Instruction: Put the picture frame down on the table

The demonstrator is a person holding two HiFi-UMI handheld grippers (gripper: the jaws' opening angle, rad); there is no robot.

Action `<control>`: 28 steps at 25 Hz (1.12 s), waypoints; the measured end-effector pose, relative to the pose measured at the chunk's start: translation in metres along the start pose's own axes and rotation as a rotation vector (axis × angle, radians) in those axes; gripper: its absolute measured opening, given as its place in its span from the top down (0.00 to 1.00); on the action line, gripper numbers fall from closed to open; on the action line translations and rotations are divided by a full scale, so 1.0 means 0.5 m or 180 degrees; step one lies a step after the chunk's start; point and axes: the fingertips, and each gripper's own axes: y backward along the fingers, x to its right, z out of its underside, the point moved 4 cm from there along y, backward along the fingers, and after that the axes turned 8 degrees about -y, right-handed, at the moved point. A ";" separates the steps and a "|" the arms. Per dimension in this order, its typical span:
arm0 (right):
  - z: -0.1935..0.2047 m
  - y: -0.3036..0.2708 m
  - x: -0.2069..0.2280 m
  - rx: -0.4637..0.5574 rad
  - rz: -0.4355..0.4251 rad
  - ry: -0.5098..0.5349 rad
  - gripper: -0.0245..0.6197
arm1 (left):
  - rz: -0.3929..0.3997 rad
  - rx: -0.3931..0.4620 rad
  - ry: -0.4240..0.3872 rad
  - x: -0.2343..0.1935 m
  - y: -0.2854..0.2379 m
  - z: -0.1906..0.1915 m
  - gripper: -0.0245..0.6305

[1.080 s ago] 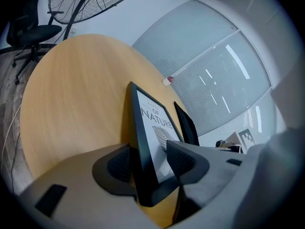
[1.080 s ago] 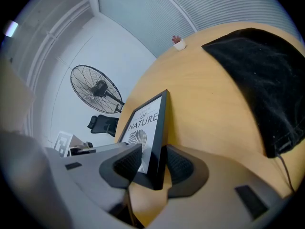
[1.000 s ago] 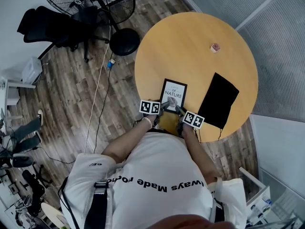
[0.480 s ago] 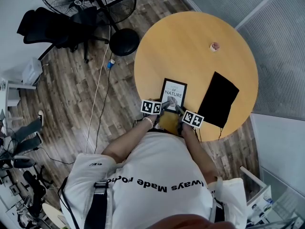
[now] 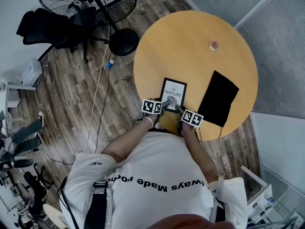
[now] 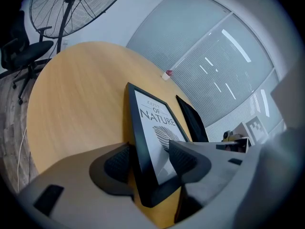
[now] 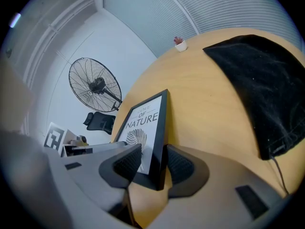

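Two claws of mine are meeting at the near edge of the picture frame (image 5: pixel 173 93). My left gripper (image 6: pixel 150 159) is straddling one lower corner. Its jaws have just been opening and are standing spread, no longer pressing. My right gripper (image 7: pixel 153 163) is pinching the other corner. The frame is lying print-up on the round table (image 5: pixel 190 42), close to my side, and a black cloth (image 5: pixel 218 99) is lying near it, apart.
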 end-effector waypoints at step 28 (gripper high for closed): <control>0.005 0.005 0.004 -0.0003 0.0126 0.0055 0.68 | -0.0140 -0.0135 -0.0221 0.006 -0.001 0.002 0.59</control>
